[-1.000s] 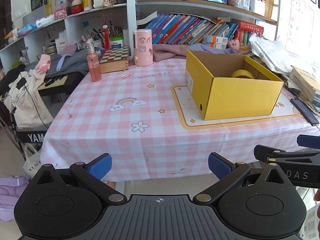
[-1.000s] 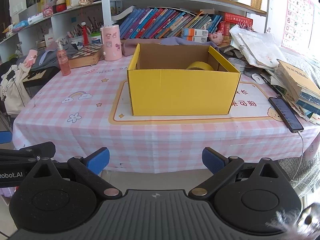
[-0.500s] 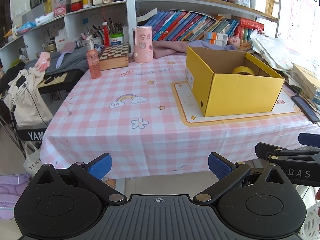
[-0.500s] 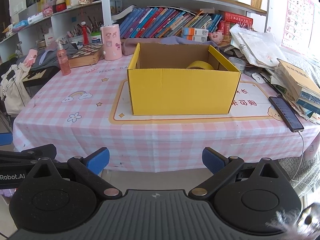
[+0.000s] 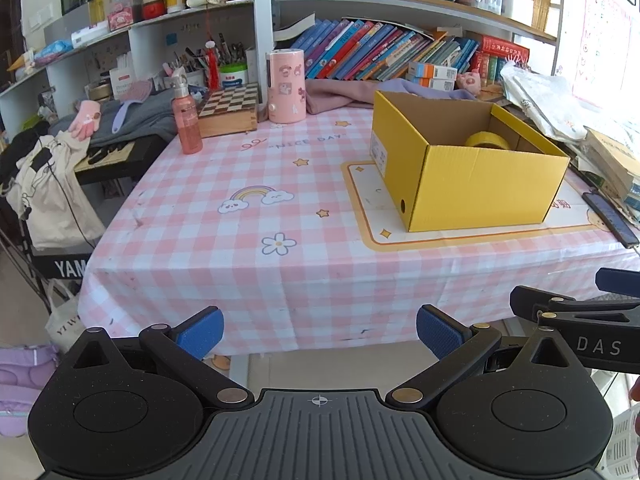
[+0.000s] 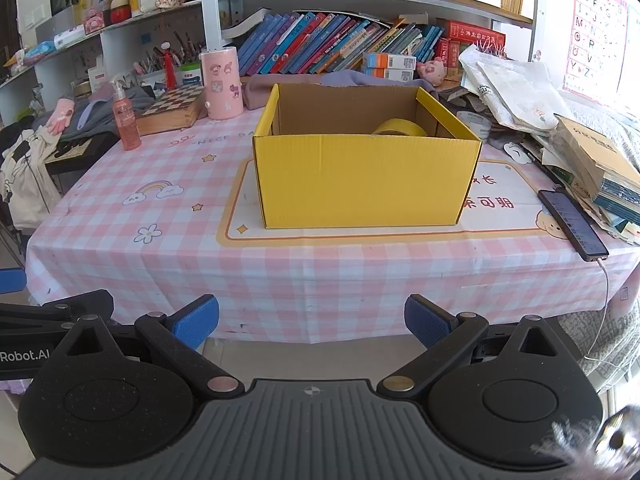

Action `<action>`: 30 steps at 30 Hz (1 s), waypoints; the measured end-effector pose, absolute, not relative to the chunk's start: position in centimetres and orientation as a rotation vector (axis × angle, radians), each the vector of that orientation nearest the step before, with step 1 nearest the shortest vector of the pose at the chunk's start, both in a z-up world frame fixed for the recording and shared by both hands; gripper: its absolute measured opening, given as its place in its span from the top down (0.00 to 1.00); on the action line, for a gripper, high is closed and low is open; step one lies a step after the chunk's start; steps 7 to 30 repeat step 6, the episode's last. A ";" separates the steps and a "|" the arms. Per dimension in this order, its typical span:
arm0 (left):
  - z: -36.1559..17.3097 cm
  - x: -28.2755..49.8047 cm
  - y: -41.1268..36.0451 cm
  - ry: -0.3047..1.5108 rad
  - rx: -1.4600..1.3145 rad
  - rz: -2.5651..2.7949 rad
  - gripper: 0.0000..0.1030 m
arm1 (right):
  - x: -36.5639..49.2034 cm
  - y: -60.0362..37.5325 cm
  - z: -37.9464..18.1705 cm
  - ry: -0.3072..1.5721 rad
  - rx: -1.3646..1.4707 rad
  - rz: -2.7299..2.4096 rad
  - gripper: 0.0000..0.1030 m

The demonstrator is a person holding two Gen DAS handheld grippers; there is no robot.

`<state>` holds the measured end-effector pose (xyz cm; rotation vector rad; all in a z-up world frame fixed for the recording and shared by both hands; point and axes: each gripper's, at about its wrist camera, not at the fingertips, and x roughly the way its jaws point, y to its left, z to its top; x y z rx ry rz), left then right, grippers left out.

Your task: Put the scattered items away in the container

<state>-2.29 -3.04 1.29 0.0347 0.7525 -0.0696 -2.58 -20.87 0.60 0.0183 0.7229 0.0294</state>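
Observation:
A yellow cardboard box (image 5: pixel 476 184) (image 6: pixel 360 182) stands open on a printed mat on the pink checked tablecloth. Inside it a yellow tape roll (image 5: pixel 487 141) (image 6: pixel 399 128) shows above the rim. My left gripper (image 5: pixel 319 330) hangs open below the table's front edge, to the left of the box, with nothing between its blue pads. Straight in front of the box and off the table, my right gripper (image 6: pixel 311 320) is open too and holds nothing. The right gripper's black arm (image 5: pixel 576 320) shows at the right of the left wrist view.
A pink pump bottle (image 5: pixel 187 124), a chessboard box (image 5: pixel 228 109) and a pink sticker-covered cylinder (image 5: pixel 285 87) stand at the table's far side. A phone (image 6: pixel 572 224) on a cable lies right of the box, beside stacked books and papers (image 6: pixel 592 164). Bookshelves rise behind.
Both grippers stay open. The left wrist view has drawn back slightly from the table; the right wrist view is nearly unchanged.

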 end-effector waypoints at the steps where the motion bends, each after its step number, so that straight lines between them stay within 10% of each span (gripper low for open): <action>1: 1.3 -2.3 -3.0 0.753 0.032 -0.069 0.00 | -2.6 -20.9 0.6 0.724 0.019 0.030 0.03; 30: 1.3 -2.1 -3.1 0.758 0.035 -0.077 0.00 | -2.6 -20.9 0.3 0.729 0.018 0.028 0.03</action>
